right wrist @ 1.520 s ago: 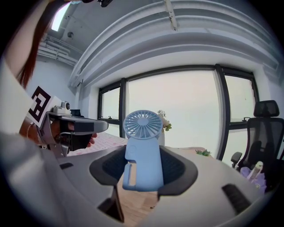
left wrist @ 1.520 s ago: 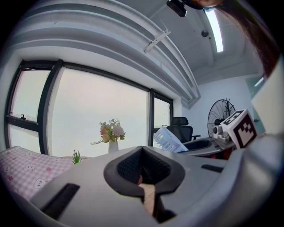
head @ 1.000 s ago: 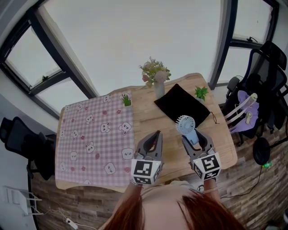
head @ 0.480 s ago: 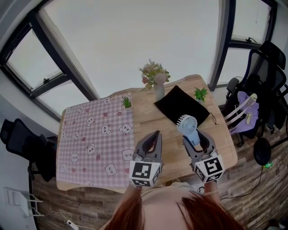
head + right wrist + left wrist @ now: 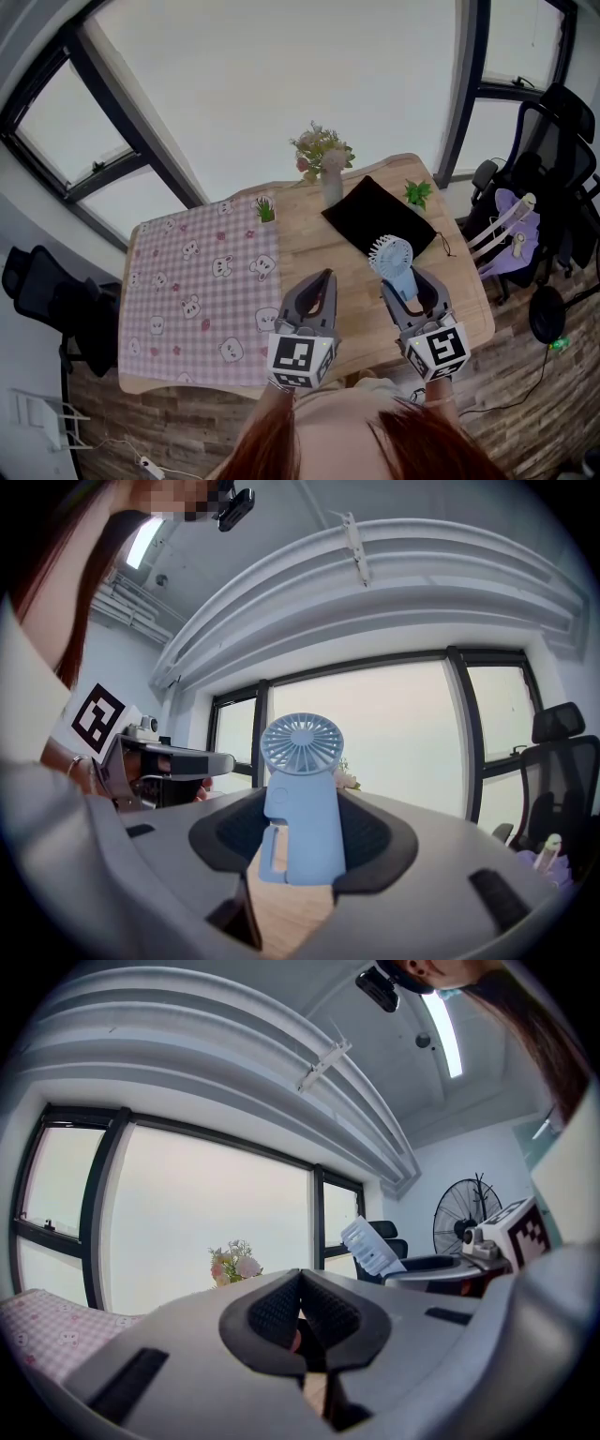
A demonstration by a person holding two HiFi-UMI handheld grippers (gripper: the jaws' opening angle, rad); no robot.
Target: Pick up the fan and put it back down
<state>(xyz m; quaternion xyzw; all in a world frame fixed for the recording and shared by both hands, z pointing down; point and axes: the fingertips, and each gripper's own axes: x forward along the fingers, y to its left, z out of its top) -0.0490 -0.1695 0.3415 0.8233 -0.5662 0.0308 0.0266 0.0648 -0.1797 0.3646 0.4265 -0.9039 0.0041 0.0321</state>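
A small light-blue handheld fan (image 5: 392, 260) stands upright between the jaws of my right gripper (image 5: 405, 284), held by its handle above the wooden table (image 5: 314, 246). In the right gripper view the fan (image 5: 300, 799) fills the middle, its round grille on top, and the dark pads (image 5: 370, 841) press on both sides of the handle. My left gripper (image 5: 323, 281) hovers beside it to the left, shut with nothing in it; its tips (image 5: 298, 1288) meet. From the left gripper view the fan's head (image 5: 370, 1246) shows edge-on at the right.
A black pouch (image 5: 375, 216) lies on the table beyond the fan. A vase of flowers (image 5: 324, 159) and two small green plants (image 5: 265, 208) (image 5: 418, 193) stand at the far edge. A pink checked cloth (image 5: 192, 291) covers the table's left half. Office chairs (image 5: 553, 159) and a purple bag (image 5: 514, 234) stand to the right.
Both grippers have risen a little together, and the fan has gone up with the right one. The jaws stand as before.
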